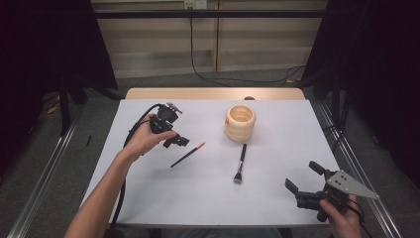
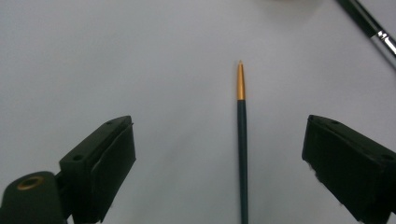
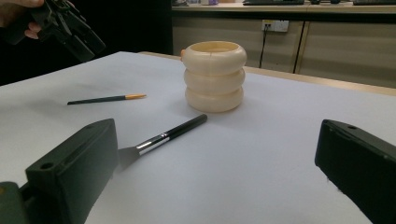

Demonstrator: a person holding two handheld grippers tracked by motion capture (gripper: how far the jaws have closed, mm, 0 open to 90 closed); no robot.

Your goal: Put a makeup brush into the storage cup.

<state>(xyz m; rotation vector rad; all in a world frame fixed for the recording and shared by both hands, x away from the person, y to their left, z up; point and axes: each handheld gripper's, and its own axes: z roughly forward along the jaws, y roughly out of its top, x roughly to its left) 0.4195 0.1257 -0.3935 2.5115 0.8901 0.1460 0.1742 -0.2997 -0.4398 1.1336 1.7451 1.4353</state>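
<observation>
Jaws on the left gripper [image 1: 181, 140] stand wide apart, straddling the thin pencil [image 2: 242, 140] lying flat on the white table [image 1: 208, 198], probably lined up to pinch it. Nothing's touching yet. Further right lie a flat brush [image 1: 240, 162] and a cream ribbed cup [image 1: 240, 122], likely where both go. Right gripper [image 1: 304, 177] waits with jaws apart, holding nothing.

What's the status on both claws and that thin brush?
Left claw open above thin brush, not gripping. Right claw open, idle. Flat brush and cream holder stand clear.
</observation>
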